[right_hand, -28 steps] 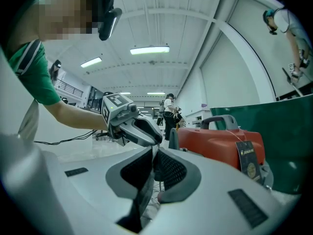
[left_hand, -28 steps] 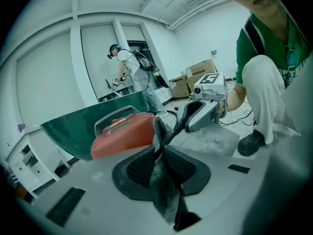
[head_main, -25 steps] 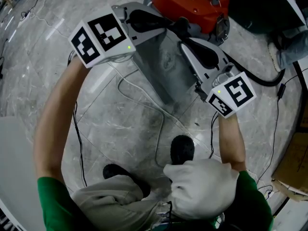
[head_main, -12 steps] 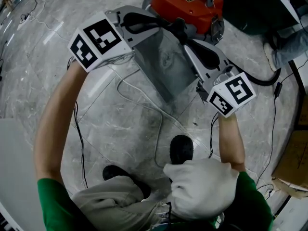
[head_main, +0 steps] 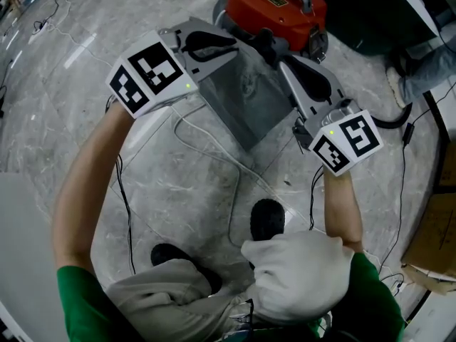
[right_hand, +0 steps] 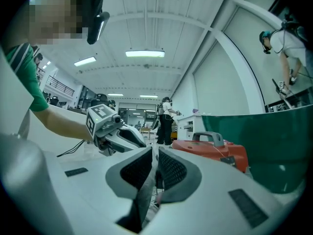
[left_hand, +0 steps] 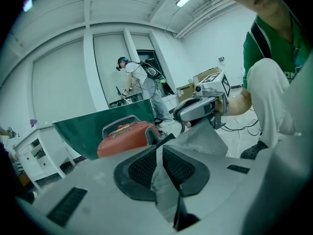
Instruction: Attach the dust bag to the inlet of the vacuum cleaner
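The orange vacuum cleaner (head_main: 278, 9) sits on the floor at the top of the head view. Just in front of it hangs the grey dust bag (head_main: 246, 98), stretched between both grippers. My left gripper (head_main: 239, 48) is shut on the bag's upper left edge. In the left gripper view the grey sheet is pinched between the ribbed pads (left_hand: 142, 168). My right gripper (head_main: 281, 59) is shut on the bag's right edge, and the right gripper view shows the material clamped between its pads (right_hand: 171, 170). The vacuum's inlet is hidden behind the bag and jaws.
White and black cables (head_main: 214, 155) trail over the marble floor. A black hose (head_main: 392, 120) curves at the right. The person's shoes (head_main: 269, 219) stand below the bag. A green panel (left_hand: 98, 124) rises behind the vacuum, and a white cabinet (left_hand: 36, 153) is further left. Cardboard (head_main: 434, 248) lies at the right edge.
Both grippers keep their hold and have raised the bag slightly. In the head view the left gripper has shifted a little to the right.
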